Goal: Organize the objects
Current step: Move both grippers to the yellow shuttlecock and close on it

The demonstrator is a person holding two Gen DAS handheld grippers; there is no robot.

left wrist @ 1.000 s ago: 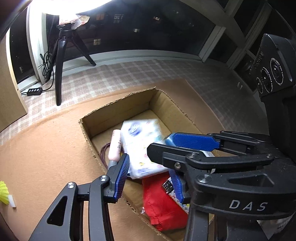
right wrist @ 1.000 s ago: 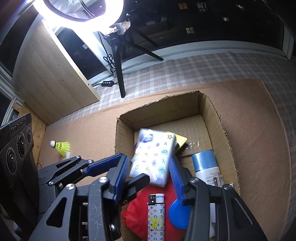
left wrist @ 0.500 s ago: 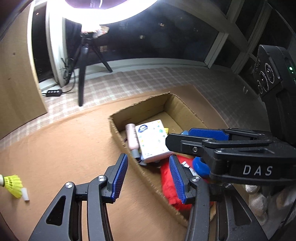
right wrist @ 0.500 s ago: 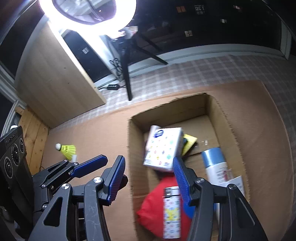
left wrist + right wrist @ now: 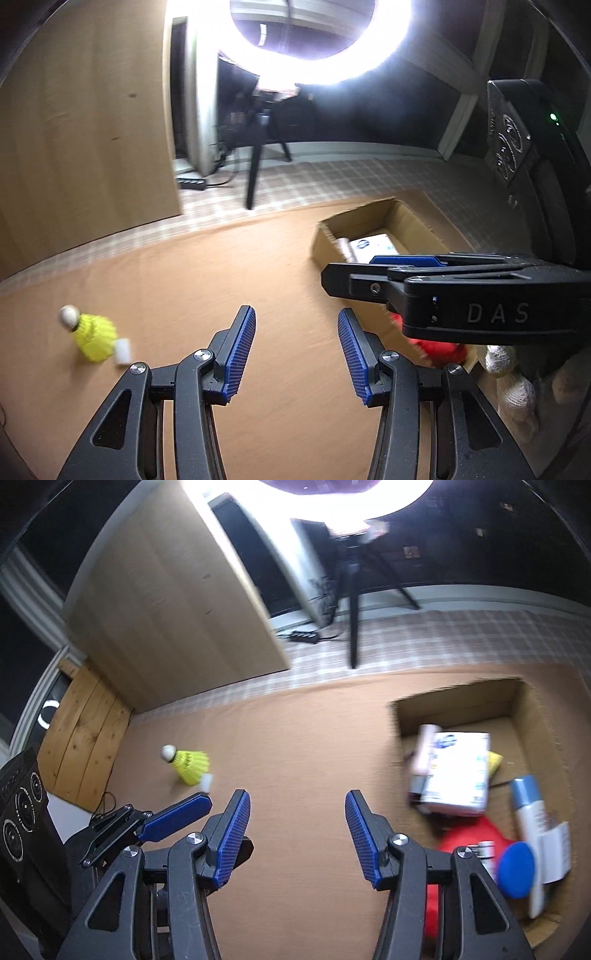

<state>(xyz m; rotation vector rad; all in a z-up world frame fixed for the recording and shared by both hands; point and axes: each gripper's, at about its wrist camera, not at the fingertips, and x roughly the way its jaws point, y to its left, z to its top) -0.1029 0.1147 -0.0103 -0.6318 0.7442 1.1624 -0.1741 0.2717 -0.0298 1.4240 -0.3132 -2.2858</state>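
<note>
cardboard box (image 5: 458, 701) sits at about three o'clock of the right gripper (image 5: 297, 836) in the right wrist view, on the brown mat (image 5: 295, 746), and it already holds most of the things. shuttlecock (image 5: 188, 766), yellow with a white cork, lies on the mat at about ten o'clock, well apart from the box, with a small white piece (image 5: 206, 783) touching its skirt. both grippers are empty, jaws moderately apart with only mat between them; the left gripper (image 5: 295, 354) is the nearer one to the shuttlecock, which lies at its nine o'clock.

judged from this, the step in hand is fetching the shuttlecock. it should go best by coming down over the skirt, closing gently so the feathers do not crush, and minding the white piece so it is not knocked away. the frames are blurred, so small detail is uncertain.

count, largest first: one box; one white patterned pack (image 5: 456, 775); one red cloth or pouch (image 5: 469, 834); one white bottle with a pale blue cap (image 5: 530, 814); one pinkish tube (image 5: 423, 751); one blue disc (image 5: 515, 867); one yellow item (image 5: 494, 762), mostly hidden; one shuttlecock; one white piece.
</note>
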